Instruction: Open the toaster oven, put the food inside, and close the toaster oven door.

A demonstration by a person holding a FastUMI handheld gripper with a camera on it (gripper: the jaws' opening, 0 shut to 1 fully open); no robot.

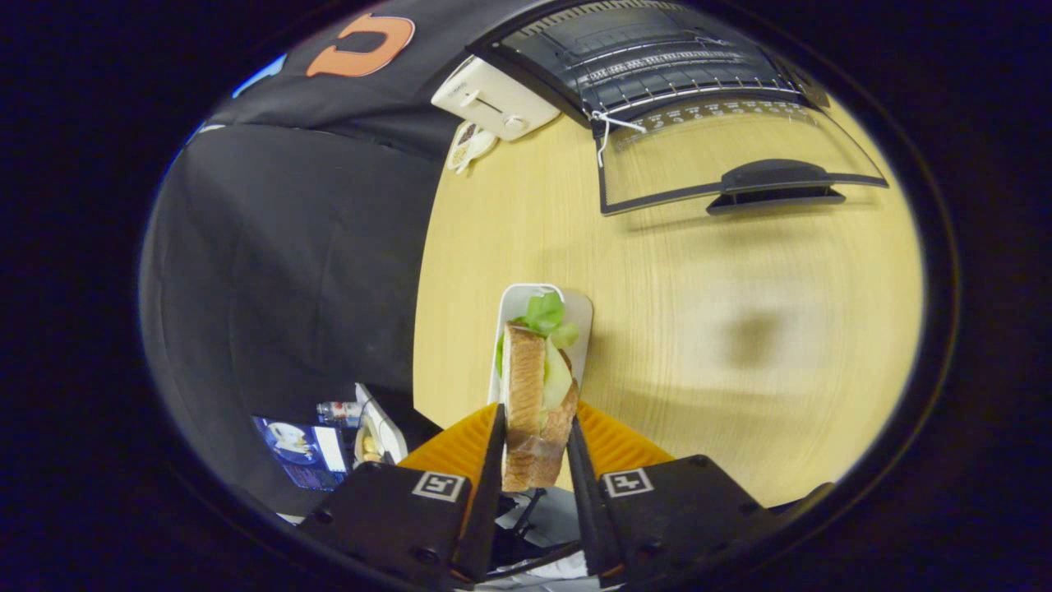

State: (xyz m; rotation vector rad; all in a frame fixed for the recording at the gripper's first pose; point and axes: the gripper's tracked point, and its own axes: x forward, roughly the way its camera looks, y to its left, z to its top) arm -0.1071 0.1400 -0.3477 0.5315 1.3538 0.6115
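My gripper (534, 432) is shut on a sandwich (530, 390) with toasted bread and green lettuce, held on edge between both fingers above the wooden table (723, 329). A white plate (578, 316) lies on the table under and just beyond the sandwich. Far ahead and to the right stands the toaster oven (641, 57) with its glass door (723, 156) folded down flat; the door's dark handle (772, 185) faces me. Wire racks show inside the oven.
A white pop-up toaster (493, 99) stands left of the oven at the table's far edge, with a small dish (470, 146) next to it. Black cloth hangs left of the table. Some bottles and boxes (329, 436) sit low on the left, below the table edge.
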